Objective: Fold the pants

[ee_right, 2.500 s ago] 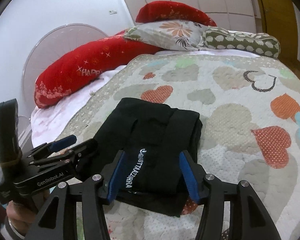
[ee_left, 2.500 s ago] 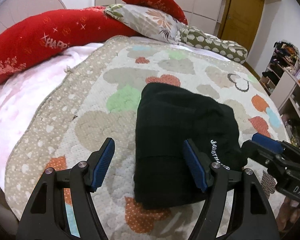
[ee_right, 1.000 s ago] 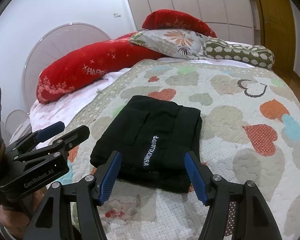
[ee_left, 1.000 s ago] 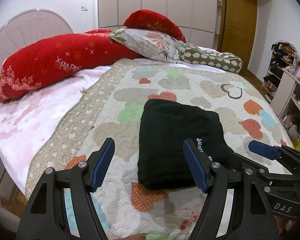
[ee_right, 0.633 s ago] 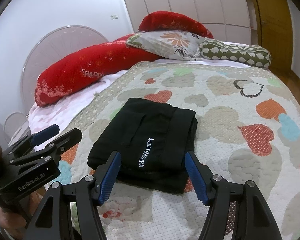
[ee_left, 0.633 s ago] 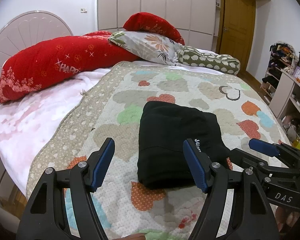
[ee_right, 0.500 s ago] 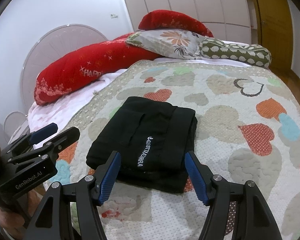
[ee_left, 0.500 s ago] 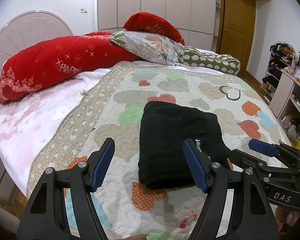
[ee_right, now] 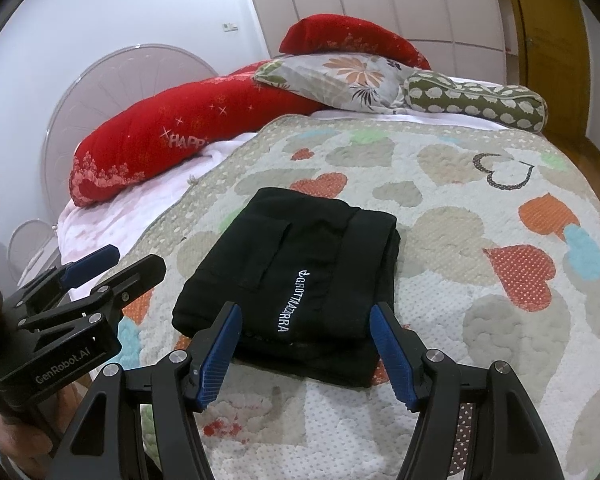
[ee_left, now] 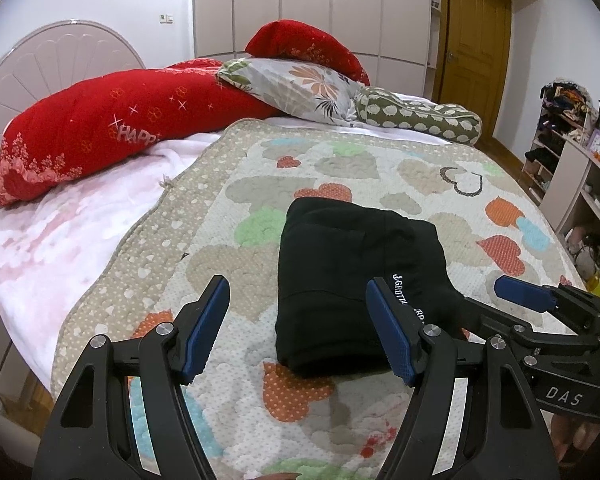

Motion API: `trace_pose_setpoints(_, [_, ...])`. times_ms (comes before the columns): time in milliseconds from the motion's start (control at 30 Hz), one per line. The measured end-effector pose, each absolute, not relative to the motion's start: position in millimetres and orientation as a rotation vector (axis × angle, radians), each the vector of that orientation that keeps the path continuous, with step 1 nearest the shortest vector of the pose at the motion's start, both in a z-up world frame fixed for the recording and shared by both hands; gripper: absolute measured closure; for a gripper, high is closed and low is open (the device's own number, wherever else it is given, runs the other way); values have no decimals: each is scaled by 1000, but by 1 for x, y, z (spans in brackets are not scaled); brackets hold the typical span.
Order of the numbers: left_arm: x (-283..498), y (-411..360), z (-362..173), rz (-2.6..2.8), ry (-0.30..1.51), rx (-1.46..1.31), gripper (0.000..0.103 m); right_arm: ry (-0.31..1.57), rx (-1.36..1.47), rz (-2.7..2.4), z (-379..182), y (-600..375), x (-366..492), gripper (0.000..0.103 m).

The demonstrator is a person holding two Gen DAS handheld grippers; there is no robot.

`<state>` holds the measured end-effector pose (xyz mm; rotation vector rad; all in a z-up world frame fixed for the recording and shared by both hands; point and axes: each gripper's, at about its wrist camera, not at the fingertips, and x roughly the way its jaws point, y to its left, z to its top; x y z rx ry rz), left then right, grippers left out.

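Note:
The black pants [ee_left: 352, 276] lie folded into a compact rectangle on the heart-patterned quilt [ee_left: 340, 168]; white lettering shows on top. They also show in the right wrist view [ee_right: 300, 280]. My left gripper [ee_left: 300, 328] is open and empty, held above the quilt just short of the pants' near left edge. My right gripper [ee_right: 306, 344] is open and empty, hovering at the pants' near edge without touching them. Each gripper shows in the other's view: the right one [ee_left: 540, 320], the left one [ee_right: 96, 276].
A long red bolster [ee_left: 112, 132], a floral pillow [ee_left: 300, 88], a red pillow [ee_left: 300, 44] and a green patterned bolster [ee_left: 420, 120] lie at the head of the bed. A pink blanket [ee_left: 52, 240] covers the left side. Shelves [ee_left: 580, 168] stand at right.
Both grippers have drawn back from the folded pants and risen a little, staying open. The pants lie unmoved.

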<state>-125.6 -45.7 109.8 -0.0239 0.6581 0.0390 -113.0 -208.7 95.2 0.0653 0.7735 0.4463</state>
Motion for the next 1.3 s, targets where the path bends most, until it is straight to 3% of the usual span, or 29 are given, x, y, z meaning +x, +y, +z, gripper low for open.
trace_pose_setpoints(1300, [-122,-59,102,18,670,-9,32,788,70,456,89,-211,-113,38])
